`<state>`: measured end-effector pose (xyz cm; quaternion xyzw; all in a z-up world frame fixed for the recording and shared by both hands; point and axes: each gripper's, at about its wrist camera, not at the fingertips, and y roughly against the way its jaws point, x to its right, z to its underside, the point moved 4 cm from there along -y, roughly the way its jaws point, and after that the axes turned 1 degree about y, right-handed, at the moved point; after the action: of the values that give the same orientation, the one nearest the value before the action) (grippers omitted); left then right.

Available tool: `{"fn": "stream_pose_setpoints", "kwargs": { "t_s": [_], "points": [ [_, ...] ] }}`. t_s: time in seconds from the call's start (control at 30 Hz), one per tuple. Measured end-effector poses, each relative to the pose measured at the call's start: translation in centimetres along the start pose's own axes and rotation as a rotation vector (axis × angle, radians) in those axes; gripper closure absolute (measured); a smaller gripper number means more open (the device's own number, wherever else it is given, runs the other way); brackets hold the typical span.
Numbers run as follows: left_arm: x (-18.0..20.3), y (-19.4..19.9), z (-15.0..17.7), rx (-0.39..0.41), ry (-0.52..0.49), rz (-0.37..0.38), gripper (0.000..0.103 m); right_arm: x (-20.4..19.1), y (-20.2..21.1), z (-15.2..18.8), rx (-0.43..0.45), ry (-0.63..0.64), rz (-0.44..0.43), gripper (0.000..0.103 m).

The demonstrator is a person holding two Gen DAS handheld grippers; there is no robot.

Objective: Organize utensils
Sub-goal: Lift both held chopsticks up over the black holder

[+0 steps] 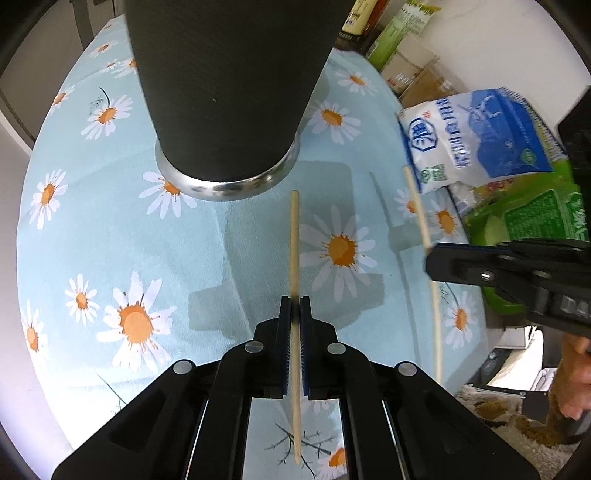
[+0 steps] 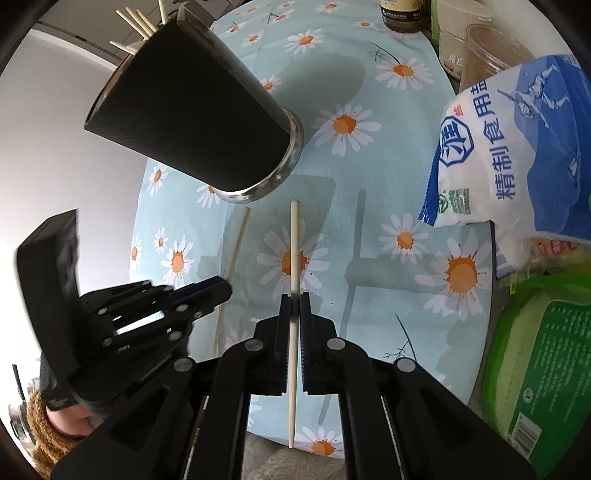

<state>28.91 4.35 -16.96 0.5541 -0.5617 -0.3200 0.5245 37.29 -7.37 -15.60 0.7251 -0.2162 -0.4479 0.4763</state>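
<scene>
Chopsticks are what I have in both hands at this moment, one apiece. My left gripper (image 1: 295, 308) points steeply down at the table (image 1: 221, 258), its two fingers pinched tight on a pale wooden chopstick (image 1: 294, 240) that runs straight up the middle of the left wrist view, its far end stopping just short of the steel foot of the dark utensil cup (image 1: 225, 92). The stick passes back between the pads and its near end shows below the finger linkage, over the daisy-print cloth.

My right gripper (image 2: 295, 308) is angled down too, fingers closed hard on a second chopstick (image 2: 294, 240); its blunt end reaches toward the cup (image 2: 192, 122) and its tapered tip hangs past the near table edge. From the right wrist I see the cup standing upright on the cloth, with several pale sticks (image 2: 136, 22) poking out of its mouth.

Each hand shows in the other's camera. In the right wrist view the left gripper (image 2: 218, 291) sits off to the left with its chopstick (image 2: 236, 243) slanting toward the cup's base, and a hand (image 2: 70, 421) in a fuzzy brown cuff holds the handle. In the left wrist view the right gripper (image 1: 432, 264) comes in from the right, near a blue and white salt bag (image 1: 480, 140) and a green package (image 1: 535, 218) at the table's right side
</scene>
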Motion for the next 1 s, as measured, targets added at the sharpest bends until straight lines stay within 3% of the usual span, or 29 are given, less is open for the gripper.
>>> {"fn": "stream_pose_setpoints", "kwargs": {
  "t_s": [0.1, 0.4, 0.57, 0.7, 1.0],
  "points": [
    [-0.2, 1.1, 0.7, 0.024, 0.004, 0.013, 0.1, -0.6, -0.5, 0.2, 0.001, -0.029, -0.049, 0.098],
    [-1.1, 4.4, 2.1, 0.093, 0.007, 0.054, 0.1, -3.6, -1.0, 0.7, 0.055, 0.001, -0.081, 0.097],
    [-2.5, 6.1, 2.6, 0.133, 0.008, 0.093, 0.1, -5.9, -0.4, 0.6, 0.133, 0.06, -0.089, 0.097],
    [-3.2, 8.0, 2.6, 0.177, 0.013, 0.18, 0.1, -8.0, 0.4, 0.8, 0.212, 0.127, -0.106, 0.097],
    [-3.5, 11.3, 2.4, 0.303, -0.021, 0.286, 0.1, -8.8, 3.1, 1.5, 0.384, 0.144, -0.172, 0.097]
  ]
}}
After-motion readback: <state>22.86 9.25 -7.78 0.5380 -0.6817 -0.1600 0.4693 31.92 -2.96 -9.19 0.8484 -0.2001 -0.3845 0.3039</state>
